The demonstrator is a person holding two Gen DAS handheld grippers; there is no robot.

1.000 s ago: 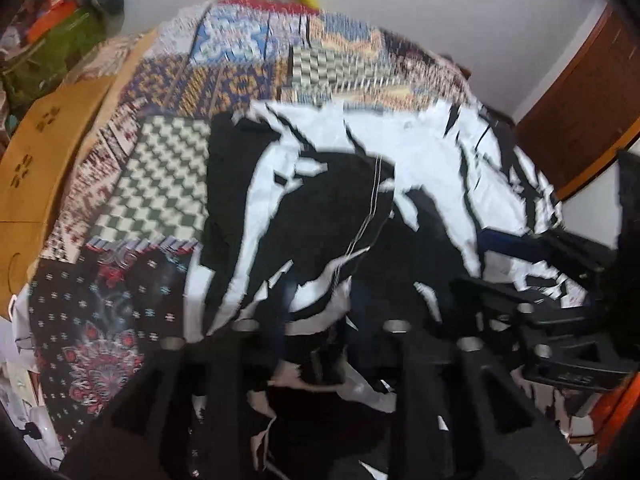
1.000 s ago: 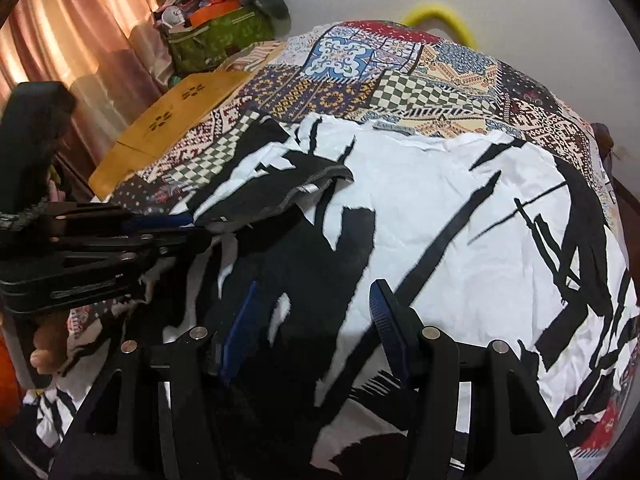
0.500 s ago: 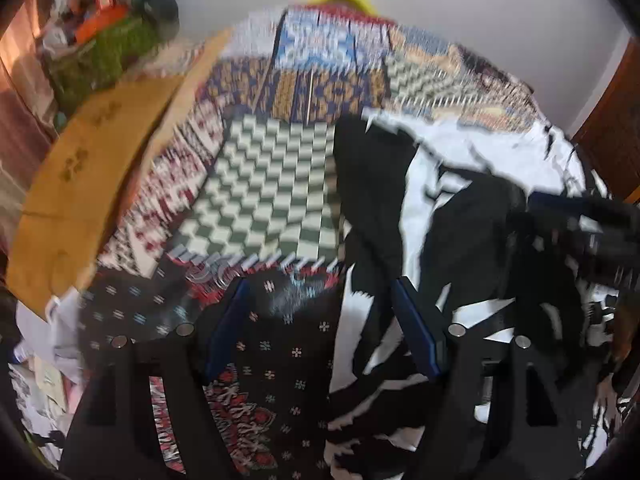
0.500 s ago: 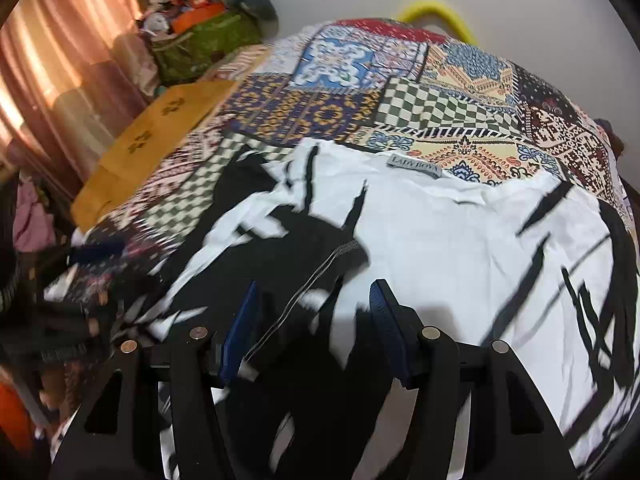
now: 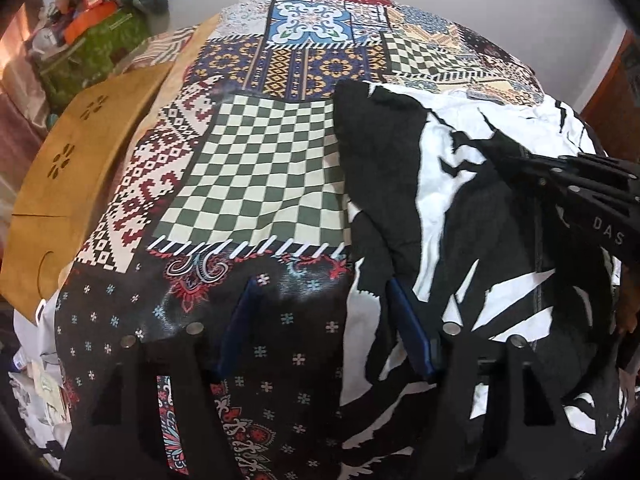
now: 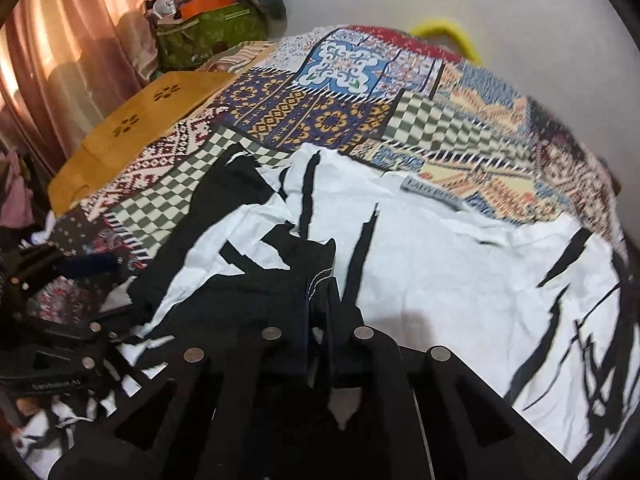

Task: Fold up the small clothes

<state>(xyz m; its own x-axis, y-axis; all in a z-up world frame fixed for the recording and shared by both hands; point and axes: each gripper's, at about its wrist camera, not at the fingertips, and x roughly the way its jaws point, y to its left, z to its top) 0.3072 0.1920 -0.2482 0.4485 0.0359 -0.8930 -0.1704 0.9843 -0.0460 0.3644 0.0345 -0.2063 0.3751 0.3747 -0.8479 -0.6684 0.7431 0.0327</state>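
A black-and-white patterned shirt (image 6: pixel 420 264) lies spread on the patchwork bedspread (image 5: pixel 256 168), its grey neck label (image 6: pixel 432 194) at the far edge. My right gripper (image 6: pixel 320 304) is shut on a fold of the shirt's black part, with a stitched hem (image 6: pixel 316 282) right at its tips. It also shows from the side as my right gripper (image 5: pixel 524 160) low over the cloth. My left gripper (image 5: pixel 320 320) is open above the shirt's left edge (image 5: pixel 360 304). Its right pad (image 5: pixel 408 332) is over the cloth, its left pad (image 5: pixel 236 324) over bare bedspread.
A tan wooden board (image 5: pixel 72 160) with flower cut-outs borders the bed's left side. Behind it stand a green bag (image 6: pixel 208 32) topped with clutter and a pink curtain (image 6: pixel 60 60). A yellow hoop (image 6: pixel 448 36) leans at the wall, and a wooden door (image 5: pixel 616 92) stands at the right.
My left gripper let go of the shirt, opened and swung left to the shirt's left edge. My right gripper moved in over the black fold and shut on it.
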